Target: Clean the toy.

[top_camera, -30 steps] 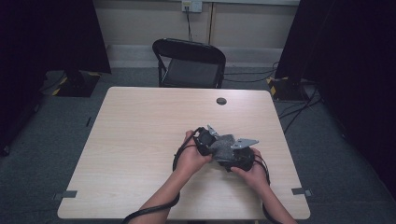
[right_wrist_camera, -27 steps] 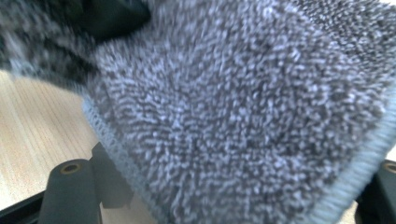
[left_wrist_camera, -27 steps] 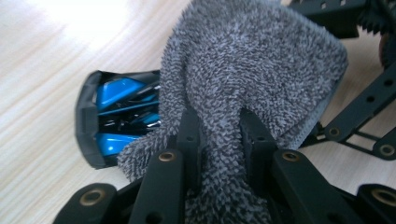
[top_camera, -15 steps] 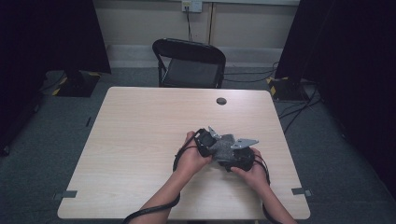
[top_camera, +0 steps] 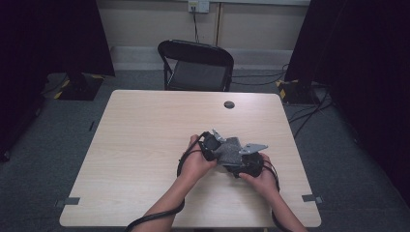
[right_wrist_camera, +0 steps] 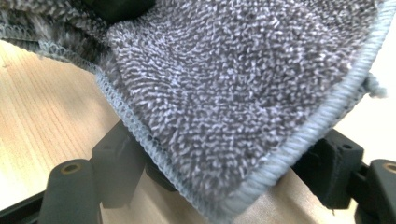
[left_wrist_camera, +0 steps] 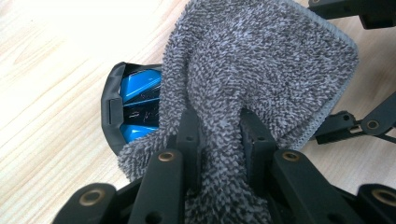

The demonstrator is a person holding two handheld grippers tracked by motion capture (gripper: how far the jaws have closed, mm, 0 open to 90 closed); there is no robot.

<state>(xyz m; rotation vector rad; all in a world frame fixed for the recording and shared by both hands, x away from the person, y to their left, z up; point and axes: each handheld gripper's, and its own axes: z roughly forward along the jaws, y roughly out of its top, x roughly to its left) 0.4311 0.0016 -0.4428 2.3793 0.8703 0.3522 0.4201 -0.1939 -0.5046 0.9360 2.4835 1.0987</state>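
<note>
High view. A person's two hands meet over the near right part of the table point(top_camera: 145, 145). The left gripper point(top_camera: 211, 144) and the right gripper point(top_camera: 246, 164) hold a grey microfibre cloth point(top_camera: 228, 150) between them. A folding chair point(top_camera: 196, 65) stands beyond the far edge.

Left gripper view. The jaws are closed on a bunched fold of the cloth point(left_wrist_camera: 261, 74), which fans out ahead of them. To the left of the jaws, partly under the cloth, lies a black case point(left_wrist_camera: 112, 116) with shiny blue contents point(left_wrist_camera: 140, 86) that cannot be identified.

Right gripper view. The stitched hem of the cloth point(right_wrist_camera: 224, 93) drapes over the jaws and hides their tips; whether they are closed on it cannot be told.

Risk. If the right gripper has little hold, pulling the hands apart could slip the hem free. The dragging cloth could also push the case.
</note>
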